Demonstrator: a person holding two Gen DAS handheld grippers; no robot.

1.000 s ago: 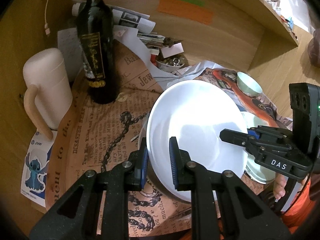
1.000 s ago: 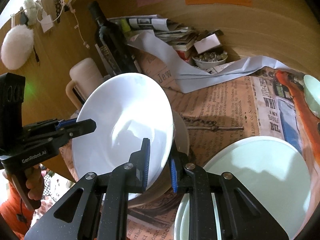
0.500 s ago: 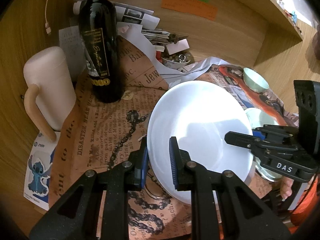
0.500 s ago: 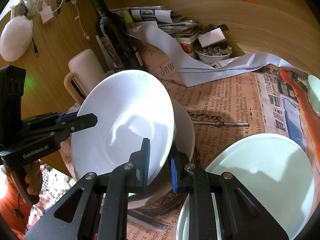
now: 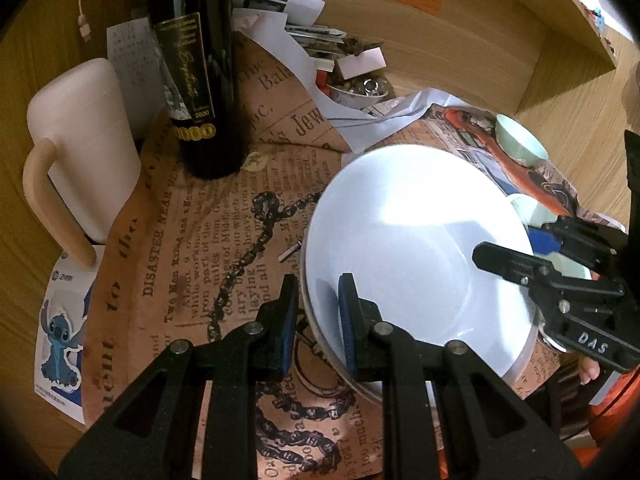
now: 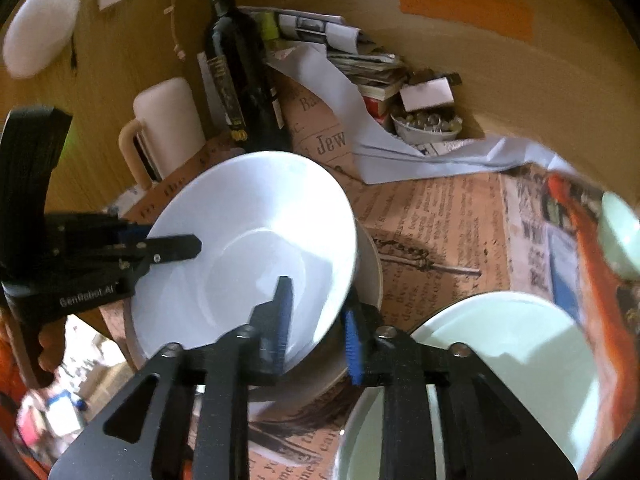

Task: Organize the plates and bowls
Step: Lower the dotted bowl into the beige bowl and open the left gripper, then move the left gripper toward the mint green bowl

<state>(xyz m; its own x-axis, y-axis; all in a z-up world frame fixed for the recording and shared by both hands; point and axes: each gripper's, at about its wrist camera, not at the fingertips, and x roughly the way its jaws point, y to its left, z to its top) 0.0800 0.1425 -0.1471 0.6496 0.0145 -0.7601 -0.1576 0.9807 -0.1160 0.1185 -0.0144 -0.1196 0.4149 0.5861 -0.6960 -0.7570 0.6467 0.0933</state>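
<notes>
A white plate (image 5: pixel 412 256) lies tilted on a cream dish (image 6: pixel 370 272) on the newspaper-covered table. My left gripper (image 5: pixel 318 320) is shut on the plate's near rim, one pad above and one below; it also shows as the left gripper (image 6: pixel 176 248). My right gripper (image 6: pixel 318 320) has its jaws opening, with the plate's (image 6: pixel 248 248) opposite rim between them and the right pad clear of it; from the other side the right gripper (image 5: pixel 516 264) reaches over the plate. A pale green plate (image 6: pixel 500 368) lies to the right, a small green bowl (image 5: pixel 518 146) beyond.
A dark wine bottle (image 5: pixel 192 68) and a cream mug (image 5: pixel 80 148) stand at the back left. A small bowl of bits (image 6: pixel 426 126) and stacked papers (image 6: pixel 360 64) sit against the wooden back wall. A hand holds the left gripper's handle (image 6: pixel 44 352).
The white plate has sunk lower onto the cream dish with the left gripper. The right gripper's jaws, shut on the rim before, have parted.
</notes>
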